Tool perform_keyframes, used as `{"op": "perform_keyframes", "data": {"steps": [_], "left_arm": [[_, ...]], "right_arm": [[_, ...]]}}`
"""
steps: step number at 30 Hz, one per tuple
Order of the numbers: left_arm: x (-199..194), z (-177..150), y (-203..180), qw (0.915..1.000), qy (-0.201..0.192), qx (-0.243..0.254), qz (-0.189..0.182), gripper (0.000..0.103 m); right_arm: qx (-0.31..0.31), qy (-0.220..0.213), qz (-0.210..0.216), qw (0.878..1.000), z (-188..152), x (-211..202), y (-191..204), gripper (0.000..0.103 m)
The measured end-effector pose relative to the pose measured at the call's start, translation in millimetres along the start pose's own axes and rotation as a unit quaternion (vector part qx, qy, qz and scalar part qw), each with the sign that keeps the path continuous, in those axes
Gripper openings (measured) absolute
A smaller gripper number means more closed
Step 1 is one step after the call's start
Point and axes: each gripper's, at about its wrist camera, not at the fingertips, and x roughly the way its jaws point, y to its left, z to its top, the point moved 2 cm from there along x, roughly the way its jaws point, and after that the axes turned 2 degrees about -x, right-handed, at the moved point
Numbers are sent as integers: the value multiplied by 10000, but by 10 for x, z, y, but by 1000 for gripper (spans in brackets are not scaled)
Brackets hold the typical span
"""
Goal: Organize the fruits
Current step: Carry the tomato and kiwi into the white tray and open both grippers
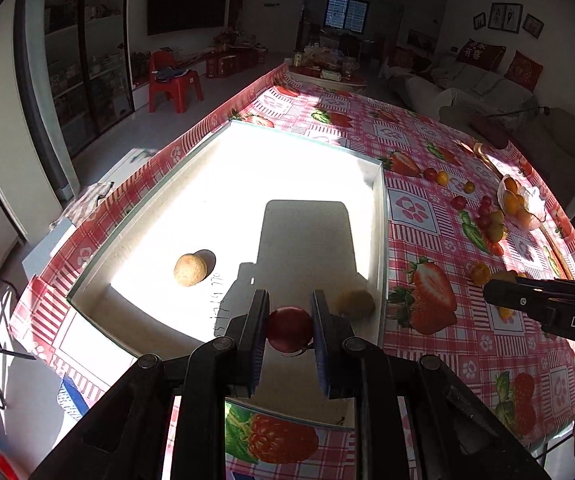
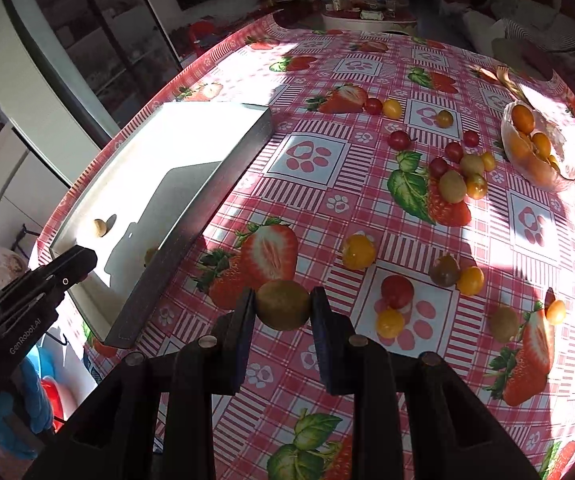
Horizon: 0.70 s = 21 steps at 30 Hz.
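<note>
Tray (image 1: 379,216): two fruits in. Your left gripper (image 1: 289,320) grips a red fruit (image 1: 289,329), right gripper (image 2: 283,312) a kiwi (image 2: 283,305); many scattered fruits (image 2: 453,184) remain.

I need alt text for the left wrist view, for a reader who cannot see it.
The left tool grips a red fruit above a white tray that holds two tan round fruits. Small red and yellow fruits lie scattered on the strawberry-print tablecloth to the right.
</note>
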Motion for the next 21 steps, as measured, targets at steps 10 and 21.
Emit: {"op": "perform_keyframes", "data": {"steps": [10, 21], "left_arm": [[294, 30, 131, 9993, 206, 96, 306, 22], [439, 5, 158, 9978, 355, 201, 515, 22]], "right_arm": [[-398, 72, 395, 9984, 452, 294, 548, 31], [-614, 459, 589, 9953, 738, 827, 848, 31]]}}
